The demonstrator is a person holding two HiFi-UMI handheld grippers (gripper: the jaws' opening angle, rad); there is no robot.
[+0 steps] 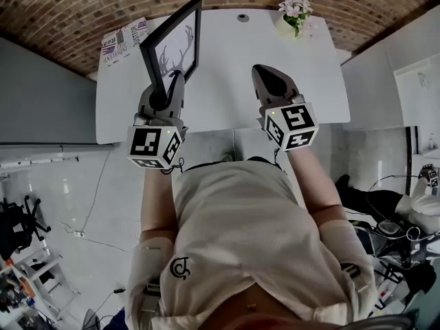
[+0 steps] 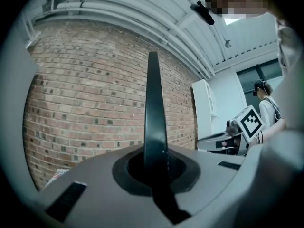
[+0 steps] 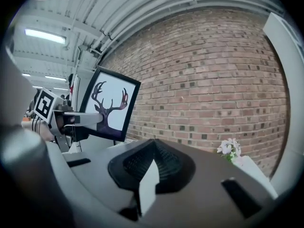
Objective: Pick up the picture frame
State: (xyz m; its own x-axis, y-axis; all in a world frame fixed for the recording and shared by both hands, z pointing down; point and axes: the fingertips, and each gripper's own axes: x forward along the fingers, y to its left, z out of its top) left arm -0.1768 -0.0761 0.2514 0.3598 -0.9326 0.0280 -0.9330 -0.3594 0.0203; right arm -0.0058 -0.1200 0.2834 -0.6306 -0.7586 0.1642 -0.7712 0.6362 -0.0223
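The left gripper [image 1: 172, 80] has its jaws clamped on the lower edge of the picture frame [image 1: 175, 41], holding it up off the white table [image 1: 227, 64]. The frame tilts, its antlered-deer print facing the right gripper [image 1: 265, 73]. That gripper's jaws are pressed together on nothing. A magazine [image 1: 124, 43] and a pot of flowers [image 1: 295, 10] sit at the table's far side.

My left gripper [image 1: 173, 81] points forward, roughly level, with its jaws clamped on the edge of the picture frame [image 1: 175, 43]. My right gripper [image 1: 265, 74] is held alongside, well apart from the left. Its jaws are closed together with nothing between them. My left forearm [image 1: 157, 198] and right forearm [image 1: 320, 184] both extend forward.
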